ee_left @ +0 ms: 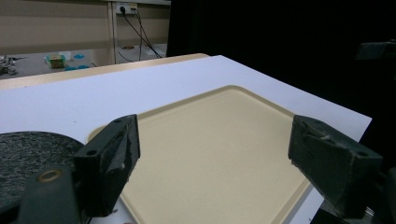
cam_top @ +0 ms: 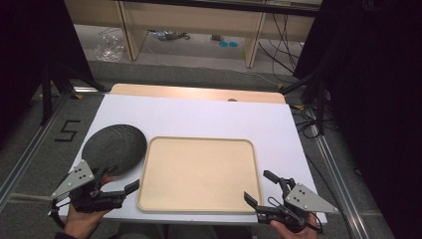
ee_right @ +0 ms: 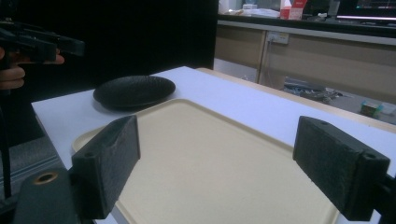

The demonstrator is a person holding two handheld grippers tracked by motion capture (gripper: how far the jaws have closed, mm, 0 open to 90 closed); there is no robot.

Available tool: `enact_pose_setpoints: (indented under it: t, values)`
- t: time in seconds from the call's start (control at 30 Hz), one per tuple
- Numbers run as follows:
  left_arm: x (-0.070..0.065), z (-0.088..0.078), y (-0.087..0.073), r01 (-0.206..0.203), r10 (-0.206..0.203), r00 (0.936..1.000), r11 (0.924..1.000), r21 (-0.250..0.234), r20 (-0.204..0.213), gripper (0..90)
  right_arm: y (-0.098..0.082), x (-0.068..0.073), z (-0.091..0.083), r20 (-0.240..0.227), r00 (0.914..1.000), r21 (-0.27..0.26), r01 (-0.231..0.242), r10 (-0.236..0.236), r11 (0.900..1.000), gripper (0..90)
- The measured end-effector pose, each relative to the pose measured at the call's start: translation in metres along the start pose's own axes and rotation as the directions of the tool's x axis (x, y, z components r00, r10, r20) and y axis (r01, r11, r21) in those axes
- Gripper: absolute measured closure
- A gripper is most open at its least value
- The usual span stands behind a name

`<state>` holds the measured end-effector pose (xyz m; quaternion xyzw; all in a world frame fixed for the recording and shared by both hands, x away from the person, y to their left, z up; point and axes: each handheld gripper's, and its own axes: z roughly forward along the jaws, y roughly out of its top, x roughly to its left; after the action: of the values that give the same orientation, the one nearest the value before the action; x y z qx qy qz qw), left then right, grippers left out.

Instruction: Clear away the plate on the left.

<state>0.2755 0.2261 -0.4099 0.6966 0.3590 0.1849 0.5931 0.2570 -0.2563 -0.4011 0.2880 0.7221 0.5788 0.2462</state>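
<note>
The round black textured plate point(cam_top: 114, 148) lies on the white worktop point(cam_top: 209, 117), just left of the empty beige rectangular tray point(cam_top: 199, 174); our left tongs point(cam_top: 122, 185) and right tongs point(cam_top: 259, 189) gape empty; we'd pinch its near rim squarely, then lift level.

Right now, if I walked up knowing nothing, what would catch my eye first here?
Probably the big beige tray lying bare in the middle of the white table. Just left of it sits a dark plate with a rough surface. At the near edge, the left gripper and right gripper flank the tray, both open and holding nothing.
</note>
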Motion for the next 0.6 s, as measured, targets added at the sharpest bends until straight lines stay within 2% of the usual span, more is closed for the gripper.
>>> enact_pose_setpoints:
  t: [0.03, 0.07, 0.2, 0.23, 0.47, 0.5, 0.53, 0.57, 0.6]
  values:
    - [0.000, 0.000, 0.000, 0.002, -0.002, 1.0000, 1.0000, -0.001, 0.000, 16.6, -0.001, 0.001, 0.000, 0.007, 0.9999, -0.001, -0.012, 0.012, 1.000, 15.9]
    - [0.001, 0.000, 0.000, 0.002, -0.002, 1.0000, 1.0000, -0.002, -0.001, 16.5, -0.001, -0.001, 0.000, 0.005, 1.0000, 0.005, 0.003, -0.003, 1.000, 15.9]
    - [0.003, 0.000, 0.000, 0.008, -0.008, 0.9999, 1.0000, 0.004, -0.010, 16.6, -0.001, 0.000, 0.000, 0.007, 1.0000, -0.005, 0.000, 0.000, 1.000, 15.8]
    - [0.003, 0.000, 0.000, 0.014, -0.014, 0.9998, 0.9999, -0.001, -0.012, 16.6, -0.001, 0.001, 0.000, 0.000, 0.9999, 0.011, -0.015, 0.015, 1.000, 15.9]
    - [0.010, -0.001, 0.000, 0.024, -0.024, 0.9992, 0.9997, -0.002, -0.033, 16.6, -0.001, 0.001, 0.000, -0.003, 1.0000, 0.013, -0.007, 0.007, 1.000, 16.1]
    - [0.010, -0.001, 0.000, 0.024, -0.024, 0.9992, 0.9997, -0.002, -0.033, 16.6, 0.000, 0.001, 0.001, -0.014, 0.9999, 0.016, -0.001, 0.001, 1.000, 16.0]
    - [0.012, -0.002, 0.000, 0.031, -0.032, 0.9988, 0.9995, -0.007, -0.037, 16.6, -0.001, 0.001, 0.001, -0.009, 1.0000, 0.010, 0.004, -0.003, 1.000, 16.0]
    - [0.013, -0.002, -0.001, 0.034, -0.034, 0.9987, 0.9994, -0.010, -0.038, 16.6, -0.001, 0.001, 0.000, -0.006, 0.9999, 0.027, -0.008, 0.008, 1.000, 16.1]
    - [0.014, -0.003, -0.001, 0.032, -0.032, 0.9986, 0.9995, -0.007, -0.042, 16.7, -0.001, 0.001, 0.001, 0.006, 0.9999, 0.013, 0.008, -0.008, 1.000, 16.1]
